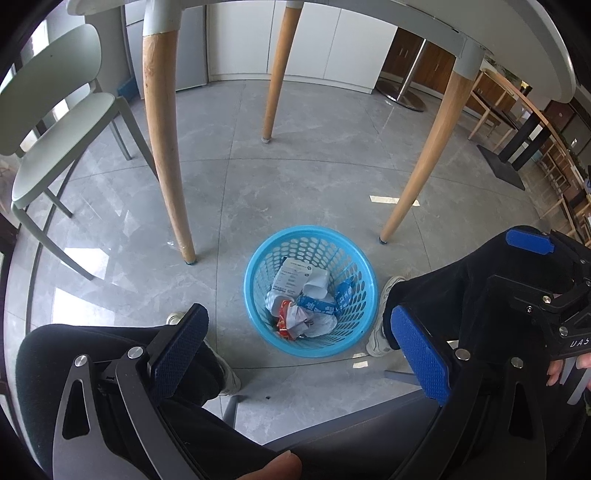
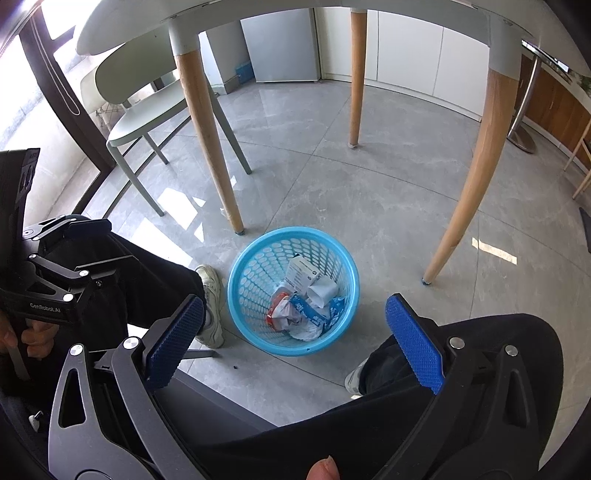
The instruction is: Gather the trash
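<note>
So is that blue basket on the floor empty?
No, the blue basket holds crumpled wrappers and a white carton.

this looks like a dining or café-style room in a home or small eatery. a round white table (image 2: 258, 22) on tapered wooden legs (image 1: 166, 147) stands over a glossy grey tiled floor (image 1: 314, 184), with a pale green moulded chair (image 1: 55, 110) pulled up beside it. white cabinet doors (image 1: 314, 40) line the far wall, next to dark wood panelling (image 1: 424, 62). more wooden tables and chairs (image 1: 517, 122) run off to one side. a blue plastic wastebasket (image 2: 251, 258) of wrappers sits on the floor.
</note>
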The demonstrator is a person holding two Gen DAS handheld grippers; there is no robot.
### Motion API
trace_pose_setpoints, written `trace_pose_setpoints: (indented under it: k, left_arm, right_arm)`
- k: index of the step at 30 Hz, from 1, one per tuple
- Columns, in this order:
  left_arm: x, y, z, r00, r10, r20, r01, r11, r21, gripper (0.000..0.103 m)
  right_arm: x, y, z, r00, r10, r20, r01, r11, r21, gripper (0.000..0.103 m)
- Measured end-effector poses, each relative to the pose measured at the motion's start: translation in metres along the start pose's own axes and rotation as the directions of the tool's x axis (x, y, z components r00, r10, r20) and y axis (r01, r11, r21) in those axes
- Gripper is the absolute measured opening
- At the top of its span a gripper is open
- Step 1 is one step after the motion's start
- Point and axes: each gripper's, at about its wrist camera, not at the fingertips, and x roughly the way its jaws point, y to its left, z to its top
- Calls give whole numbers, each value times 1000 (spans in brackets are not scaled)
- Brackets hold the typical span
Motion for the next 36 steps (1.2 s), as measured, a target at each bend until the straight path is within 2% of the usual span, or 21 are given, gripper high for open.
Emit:
trace_pose_setpoints:
  k: [14, 24, 36]
  left_arm:
    - [-1, 1, -1, 1000, -4, 9, 4, 1000, 1, 97]
    - [0, -1, 0, 1000, 10, 0, -10, 1000, 24, 97]
    - [3, -1, 2, 1000, 15, -15, -14, 999, 30, 97]
  right_arm:
    - [10, 9, -1, 998, 15, -61, -17, 999, -40, 95]
    - [4, 10, 0, 999, 7, -32, -9, 999, -47, 95]
    - [8, 7, 0, 999, 19, -48, -20, 999, -26, 95]
